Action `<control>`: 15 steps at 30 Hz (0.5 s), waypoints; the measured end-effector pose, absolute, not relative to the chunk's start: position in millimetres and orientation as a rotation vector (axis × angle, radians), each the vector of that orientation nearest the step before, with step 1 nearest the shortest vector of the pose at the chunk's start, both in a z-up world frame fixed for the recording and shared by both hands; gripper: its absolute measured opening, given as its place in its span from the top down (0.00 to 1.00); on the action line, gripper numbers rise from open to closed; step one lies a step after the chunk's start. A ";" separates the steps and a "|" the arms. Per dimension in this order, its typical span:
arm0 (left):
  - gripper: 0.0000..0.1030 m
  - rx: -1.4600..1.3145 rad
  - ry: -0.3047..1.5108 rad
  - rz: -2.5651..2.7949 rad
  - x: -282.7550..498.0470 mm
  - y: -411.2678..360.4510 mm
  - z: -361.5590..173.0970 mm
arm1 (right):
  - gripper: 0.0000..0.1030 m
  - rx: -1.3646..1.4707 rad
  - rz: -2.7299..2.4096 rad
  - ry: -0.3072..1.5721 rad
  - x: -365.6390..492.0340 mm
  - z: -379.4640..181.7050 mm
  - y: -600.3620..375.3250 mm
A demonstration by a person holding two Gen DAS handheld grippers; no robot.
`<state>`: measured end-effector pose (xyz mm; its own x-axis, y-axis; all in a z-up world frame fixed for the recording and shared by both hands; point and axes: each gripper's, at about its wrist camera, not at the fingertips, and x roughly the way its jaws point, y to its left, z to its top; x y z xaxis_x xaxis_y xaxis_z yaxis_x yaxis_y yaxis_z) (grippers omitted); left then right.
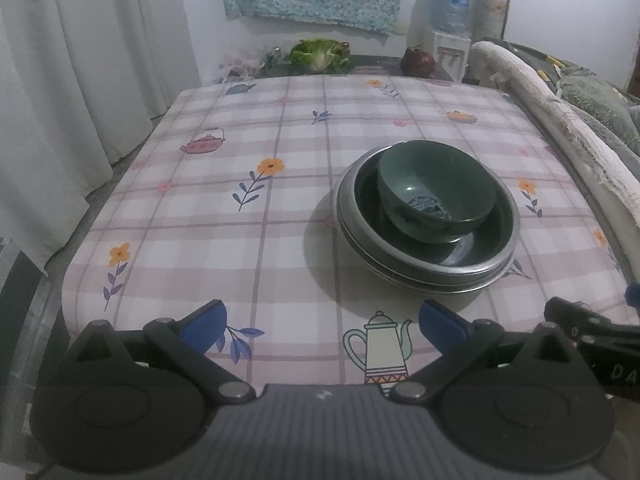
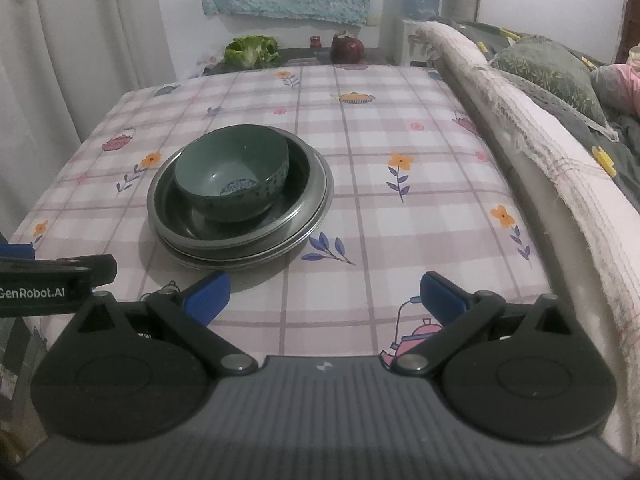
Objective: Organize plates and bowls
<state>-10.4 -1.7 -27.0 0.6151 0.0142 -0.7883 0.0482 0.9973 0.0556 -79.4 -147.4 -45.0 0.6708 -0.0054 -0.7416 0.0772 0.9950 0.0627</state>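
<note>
Stack of dishes on a checked tablecloth (image 1: pixel 248 216) printed with flowers and teapots: green bowl (image 1: pixel 434 190) uppermost, tilted a little, resting inside a darker, wider bowl (image 1: pixel 490 240), both nested on steel plates (image 1: pixel 424 280) whose rims show as layered edges. Stack toward the right of the table in the left wrist view, toward the left in the right wrist view, so roughly between the two tools. Left gripper (image 1: pixel 322 326) low at the near table edge, blue-tipped jaws spread wide, nothing between them but cloth. Right gripper (image 2: pixel 326 296) likewise at the near edge, jaws wide apart and empty, its left finger tip just short of the plates' shadow. Neither gripper touching the stack. Beyond the far table edge, leafy greens (image 1: pixel 320 54), a dark round pot (image 1: pixel 418 60) and a water dispenser (image 1: pixel 450 20) against the wall. Pale curtain (image 1: pixel 80 80) along the left side, padded rail (image 2: pixel 532 152) with bedding along the right.
</note>
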 end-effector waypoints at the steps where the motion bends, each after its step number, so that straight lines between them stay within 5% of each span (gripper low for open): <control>1: 0.00 0.075 0.908 -0.021 -10.1 -1.6 -27.0 | 0.01 0.092 -0.046 0.837 -79.1 -45.4 -147.5; 15: 0.00 0.082 0.912 -0.015 -8.6 -2.8 -28.0 | 0.01 0.098 -0.040 0.840 -77.8 -46.2 -148.0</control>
